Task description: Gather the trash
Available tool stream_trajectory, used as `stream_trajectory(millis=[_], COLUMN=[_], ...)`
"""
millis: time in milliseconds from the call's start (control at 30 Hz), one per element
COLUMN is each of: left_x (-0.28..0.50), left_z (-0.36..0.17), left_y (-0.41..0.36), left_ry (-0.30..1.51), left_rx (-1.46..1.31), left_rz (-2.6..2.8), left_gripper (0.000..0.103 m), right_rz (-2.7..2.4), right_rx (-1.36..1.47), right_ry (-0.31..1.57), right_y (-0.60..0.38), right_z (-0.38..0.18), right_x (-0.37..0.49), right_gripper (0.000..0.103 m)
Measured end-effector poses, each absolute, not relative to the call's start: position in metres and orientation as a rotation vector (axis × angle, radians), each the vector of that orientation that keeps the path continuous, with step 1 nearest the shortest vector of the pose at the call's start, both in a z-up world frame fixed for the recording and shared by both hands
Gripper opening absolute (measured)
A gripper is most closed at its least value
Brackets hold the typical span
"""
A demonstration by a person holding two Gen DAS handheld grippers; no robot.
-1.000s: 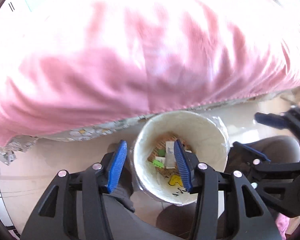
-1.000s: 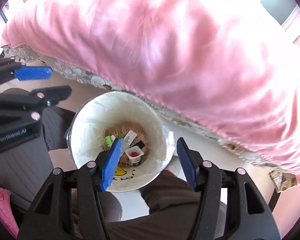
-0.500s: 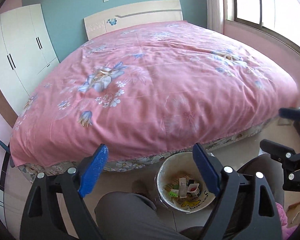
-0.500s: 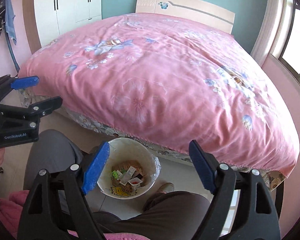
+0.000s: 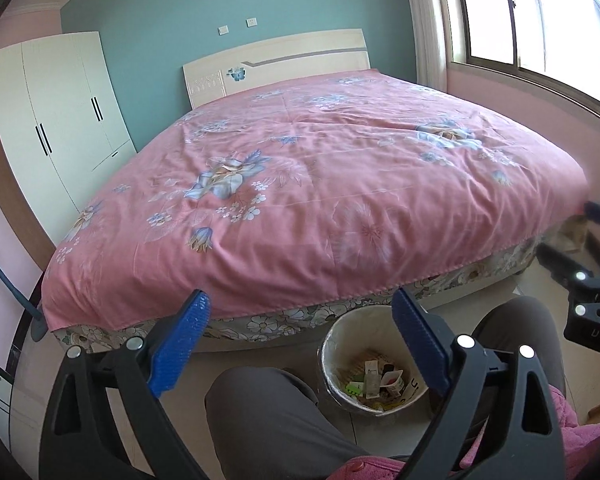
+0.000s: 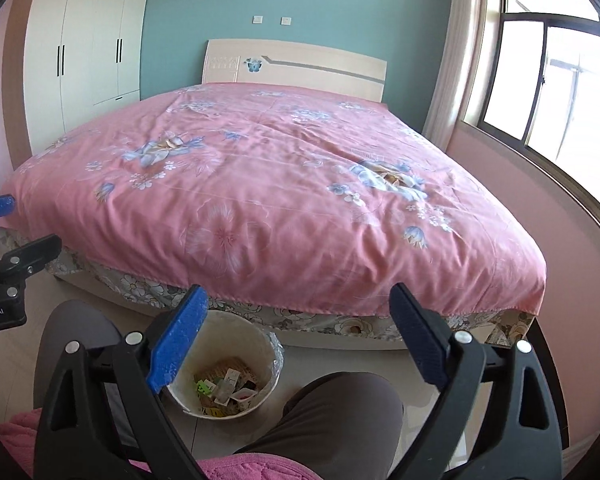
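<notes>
We see the trash (image 5: 380,378), wrappers and a small cup, lying in the round white waste bin (image 5: 340,334) that stands on the tiled floor (image 6: 352,356) between a person's knees (image 6: 340,408), just in front of the foot of the bed. Our left tool (image 5: 300,340) and right tool (image 6: 296,336) both hang above it with nothing between their blue pads, jaws wide and opening further. Beyond lie the pink floral bedspread (image 5: 340,168), a white wardrobe (image 5: 60,112) and a window (image 6: 560,92).

Black gripper (image 5: 300,344) frames w/ blue ribbed pads, silver screws; grey trousers (image 5: 276,420), pink fleece top (image 6: 244,468).
</notes>
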State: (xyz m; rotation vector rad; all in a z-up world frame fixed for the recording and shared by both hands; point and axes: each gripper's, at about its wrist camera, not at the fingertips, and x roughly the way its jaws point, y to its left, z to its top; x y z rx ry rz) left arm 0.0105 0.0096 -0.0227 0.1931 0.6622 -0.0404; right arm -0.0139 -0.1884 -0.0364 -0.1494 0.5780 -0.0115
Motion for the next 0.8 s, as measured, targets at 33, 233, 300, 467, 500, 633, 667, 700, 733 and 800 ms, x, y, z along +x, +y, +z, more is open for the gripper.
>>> stream_trajectory(millis=[33,233,300,467,500,633,667,700,733,800], left_x=[0.01,0.007,0.006,0.006,0.006,0.004,0.005,0.004,0.004,0.004], left_z=[-0.023,-0.03,-0.032,-0.033,-0.032,-0.031,-0.031,-0.031,-0.031,-0.031], left_y=[0.009,0.003,0.001,-0.002,-0.001,-0.002,-0.002,-0.002,-0.002,-0.002], left_ry=[0.663,0.688,0.696,0.7,0.698,0.693,0.694,0.695,0.694,0.693], left_rx=[0.194,0.19,0.186,0.195,0.196,0.2,0.2,0.2,0.199,0.198], left_rz=[-0.036,-0.06,-0.069,-0.073,-0.074,-0.076,-0.075,-0.074,-0.074,-0.073], left_gripper=[0.094,0.094,0.094,0.094,0.094,0.094,0.094,0.094,0.094,0.094], right_rz=[-0.018,0.017,0.014,0.012,0.013,0.019,0.02,0.019,0.018,0.021], right_rx=[-0.151,-0.108,-0.104,-0.099,-0.099,-0.099,-0.099,-0.1,-0.099,-0.098], right_ry=[0.582,0.649,0.645,0.643,0.643,0.642,0.642,0.641,0.64,0.638], right_y=[-0.188,-0.189,-0.19,-0.192,-0.192,-0.191,-0.19,-0.19,-0.19,-0.19], right_z=[-0.039,-0.047,-0.046,-0.046,-0.046,-0.045,-0.044,-0.044,-0.044,-0.043], right_x=[-0.016,-0.019,-0.021,-0.021,-0.021,-0.022,-0.022,-0.022,-0.022,-0.022], right_gripper=[0.09,0.09,0.09,0.09,0.09,0.09,0.09,0.09,0.09,0.09])
